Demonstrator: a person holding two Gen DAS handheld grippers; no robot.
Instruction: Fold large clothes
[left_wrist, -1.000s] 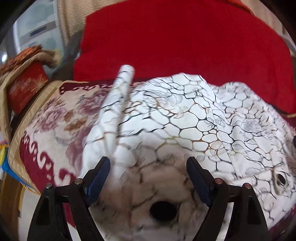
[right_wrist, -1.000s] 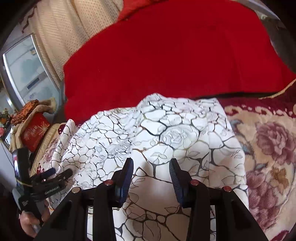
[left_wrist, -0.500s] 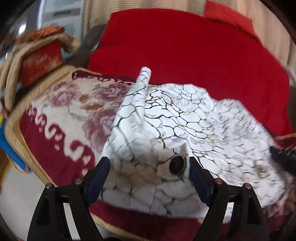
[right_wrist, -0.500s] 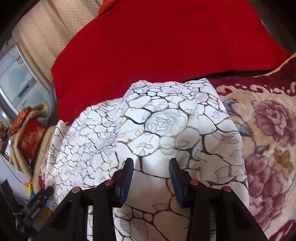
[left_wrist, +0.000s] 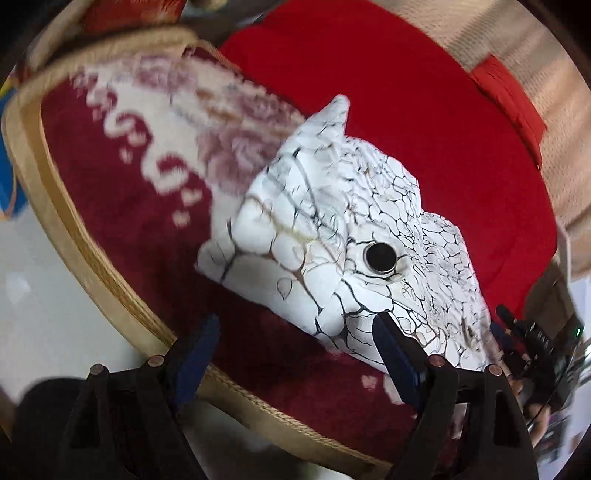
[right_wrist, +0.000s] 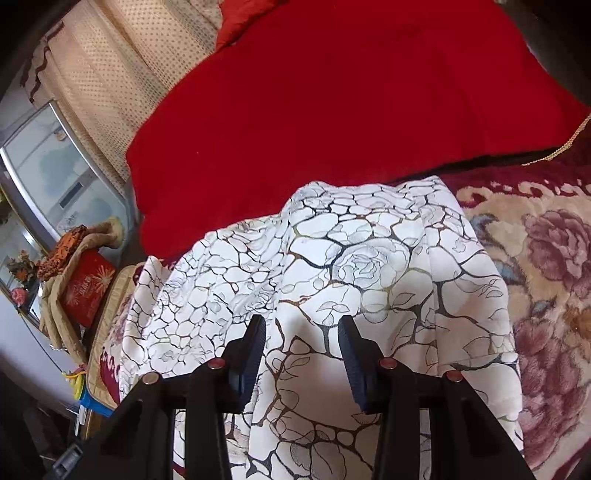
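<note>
The white garment with a black crackle and rose print lies bunched on a floral rug, a round black button on its near part. My left gripper is open wide just short of the garment's near edge, with only red rug between its fingers; the right finger overlaps the cloth's edge in the picture. In the right wrist view the garment spreads below and ahead. My right gripper stands half closed with a raised fold of that cloth filling the gap between its pads.
A large red blanket lies behind the garment. The rug's beige braided border meets pale floor at the near left. A red box and piled cloth stand at the far left, with a beige dotted curtain behind.
The left gripper has rolled and drawn back: the garment that filled its open jaws now lies beyond the fingertips. The right gripper has stayed in place on the cloth.
</note>
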